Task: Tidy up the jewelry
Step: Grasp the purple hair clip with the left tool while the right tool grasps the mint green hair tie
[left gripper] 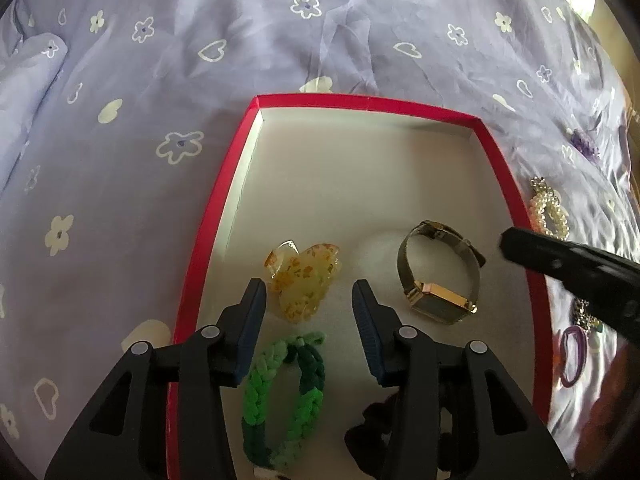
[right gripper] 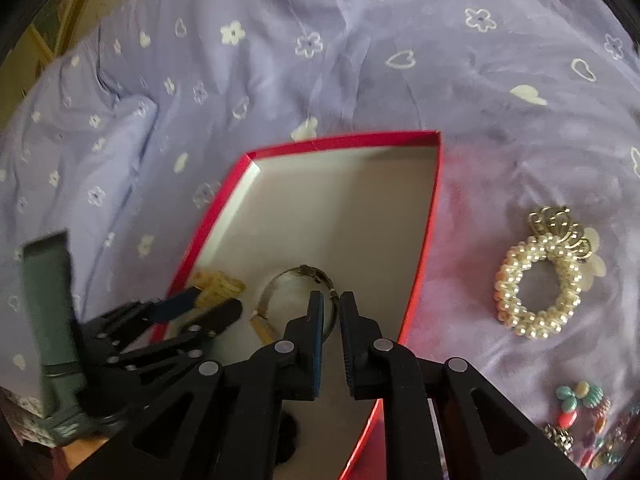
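Note:
A red box with a white inside lies on a lilac floral bedsheet. In it lie a yellow hair claw, a green braided bracelet, a gold watch and a dark scrunchie. My left gripper is open and empty just above the claw and bracelet. My right gripper hangs over the box by the watch, its jaws nearly closed with a thin gap, holding nothing. The left gripper also shows in the right wrist view, and the right gripper's finger shows in the left wrist view.
On the sheet right of the box lie a pearl scrunchie with a gold crown, a cluster of colourful bead charms and a purple hair tie. A folded pillow edge lies at the left.

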The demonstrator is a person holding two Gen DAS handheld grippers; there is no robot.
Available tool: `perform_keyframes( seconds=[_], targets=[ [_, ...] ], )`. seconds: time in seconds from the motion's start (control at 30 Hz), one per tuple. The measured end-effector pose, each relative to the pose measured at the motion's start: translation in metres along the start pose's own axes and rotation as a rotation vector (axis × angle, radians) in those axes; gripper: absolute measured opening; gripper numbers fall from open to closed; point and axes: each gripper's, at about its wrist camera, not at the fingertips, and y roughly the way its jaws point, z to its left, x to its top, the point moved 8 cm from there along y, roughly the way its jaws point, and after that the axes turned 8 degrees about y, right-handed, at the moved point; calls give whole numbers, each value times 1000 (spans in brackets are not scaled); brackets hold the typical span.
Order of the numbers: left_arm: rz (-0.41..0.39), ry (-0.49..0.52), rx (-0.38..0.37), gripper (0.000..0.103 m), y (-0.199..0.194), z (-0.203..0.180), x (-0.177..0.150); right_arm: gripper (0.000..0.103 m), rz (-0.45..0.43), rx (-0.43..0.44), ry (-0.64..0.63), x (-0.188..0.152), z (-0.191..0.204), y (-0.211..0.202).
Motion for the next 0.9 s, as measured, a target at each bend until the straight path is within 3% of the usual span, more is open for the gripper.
perform_keyframes(
  seconds=[0.1, 0.33, 0.6, 0.9],
  targets=[
    [-29, -9, 7, 58, -14, -1, 1, 18, -32, 23, 13, 0, -1, -20],
    [-99, -55, -36, 62, -57, -13, -2, 36, -102, 43, 48, -10, -20, -72],
    [-136, -60, -118, 64, -90, -51, -11, 37, -157, 1, 121, -33, -68, -122],
    [-133, 24, -190, 64, -105, -107, -24, 39, -213, -67, 234, -62, -135, -171]
  ],
)
